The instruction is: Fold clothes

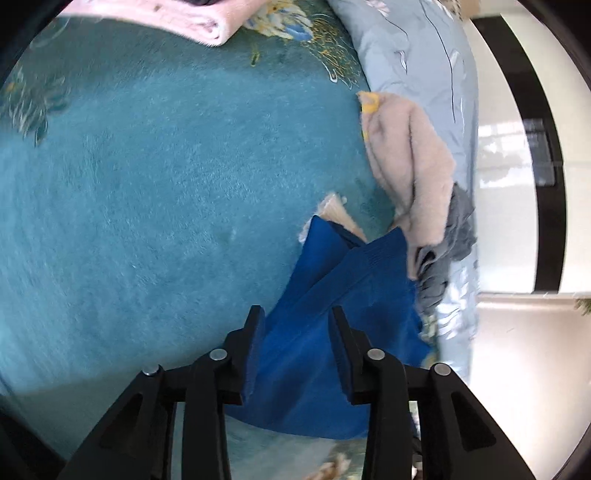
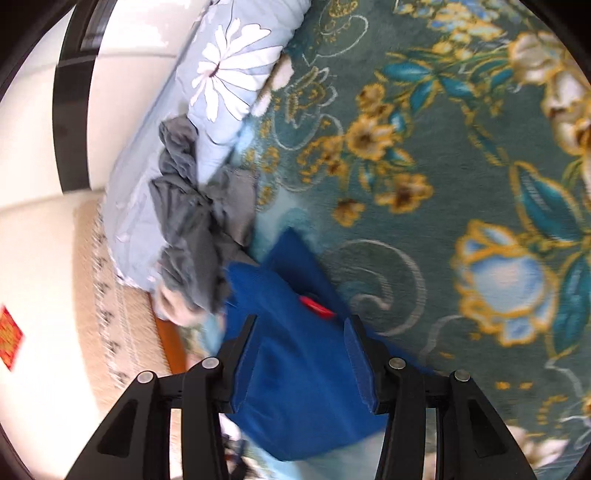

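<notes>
A bright blue garment (image 1: 332,280) lies crumpled on the teal blanket (image 1: 147,184) near the bed's edge. In the right wrist view the same blue garment (image 2: 280,280) shows a small red tag (image 2: 316,306). My left gripper (image 1: 297,314) is open, its fingers standing apart over the blue cloth. My right gripper (image 2: 303,319) is open too, and blue cloth fills the gap between its fingers. Whether either one touches the cloth I cannot tell.
A beige fluffy garment (image 1: 406,166) and a grey garment (image 1: 458,221) are heaped beside the blue one, against a light blue floral quilt (image 2: 229,74). A folded pink towel (image 1: 184,18) lies far back. The grey garment (image 2: 188,221) rests at the bed's edge above a pale floor (image 2: 37,258).
</notes>
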{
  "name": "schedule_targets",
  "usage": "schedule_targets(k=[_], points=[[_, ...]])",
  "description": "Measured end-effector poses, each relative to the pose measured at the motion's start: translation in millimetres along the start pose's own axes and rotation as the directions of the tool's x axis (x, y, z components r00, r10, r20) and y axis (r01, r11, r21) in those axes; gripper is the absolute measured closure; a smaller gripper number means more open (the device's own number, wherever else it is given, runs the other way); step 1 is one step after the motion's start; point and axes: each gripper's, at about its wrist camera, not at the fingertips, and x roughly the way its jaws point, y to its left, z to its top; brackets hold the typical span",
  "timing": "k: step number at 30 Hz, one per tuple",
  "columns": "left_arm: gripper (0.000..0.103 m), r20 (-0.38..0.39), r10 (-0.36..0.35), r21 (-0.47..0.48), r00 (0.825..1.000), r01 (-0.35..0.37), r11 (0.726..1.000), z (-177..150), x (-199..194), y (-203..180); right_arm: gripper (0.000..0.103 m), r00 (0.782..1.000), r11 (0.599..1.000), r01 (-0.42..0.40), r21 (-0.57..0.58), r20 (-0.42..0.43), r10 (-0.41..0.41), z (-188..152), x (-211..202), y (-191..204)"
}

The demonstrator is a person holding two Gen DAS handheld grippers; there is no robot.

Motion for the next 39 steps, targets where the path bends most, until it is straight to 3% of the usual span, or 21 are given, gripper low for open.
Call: schedule_targets(k=[3,8,14,16,19,20,23,24,25,29,30,34,39], points=[[0.054,0.016,0.074,0.171,0.997,-0.076,0.982,-3.5,12.9,-20.6,0.053,0.999,0.998,0.052,-0.040,-0.004,-0.053,-5.5,0.8,-7.0],[0.049,0.100,0.176,0.372,0.979,-0.201,0.906,-10.4,33.2,-42.4,0.053,0.995,0.985,0.102,-0.139,0.023,-0.100,1.4,20.0,20.7],[0.049,0.105,0.143,0.342,0.984,-0.171,0.924,-3.0,35.9,-33.6,0.053,0.982,0.946,0.189,-0.264,0.030,-0.188,8.7,61.7,60.5],[0.050,0.104,0.117,0.337,0.988,-0.146,0.930,-1.2,36.3,-34.2,0.053,0.973,0.933,0.231,-0.275,0.042,-0.228,8.5,73.1,65.6],[0.051,0.093,0.088,0.353,0.992,-0.115,0.929,0.4,43.6,-39.1,0.054,0.974,0.938,0.227,-0.261,0.039,-0.225,5.0,80.1,66.4],[0.053,0.085,0.083,0.357,0.993,-0.108,0.928,0.1,45.3,-40.1,0.055,0.973,0.939,0.230,-0.257,0.042,-0.227,2.8,81.1,66.5],[0.080,0.076,0.104,0.367,0.992,-0.125,0.922,-0.7,47.7,-41.0,0.065,0.969,0.934,0.248,-0.256,0.057,-0.242,-1.1,79.2,69.0],[0.092,0.075,0.114,0.370,0.991,-0.134,0.919,-1.0,48.3,-41.1,0.077,0.966,0.931,0.259,-0.258,0.061,-0.251,-1.6,77.4,70.1],[0.094,0.075,0.122,0.376,0.990,-0.141,0.916,-1.8,48.2,-41.8,0.087,0.963,0.927,0.268,-0.262,0.065,-0.260,-1.9,75.6,71.4],[0.096,0.098,0.099,0.431,0.990,-0.132,0.893,-10.0,38.6,-53.0,0.095,0.969,0.890,0.247,-0.383,0.090,-0.230,-6.2,57.2,87.3],[0.096,0.119,0.067,0.442,0.991,-0.113,0.890,-11.7,31.5,-57.1,0.095,0.972,0.878,0.236,-0.417,0.101,-0.214,-8.0,51.6,92.1],[0.096,0.196,-0.094,0.456,0.976,-0.006,0.890,-11.7,0.6,-68.0,0.095,0.972,0.892,0.233,-0.386,0.131,-0.197,-4.5,48.4,94.9],[0.096,0.163,0.001,0.377,0.987,-0.063,0.924,2.5,19.2,-52.3,0.095,0.969,0.910,0.228,-0.347,0.169,-0.178,0.0,44.8,98.2]])
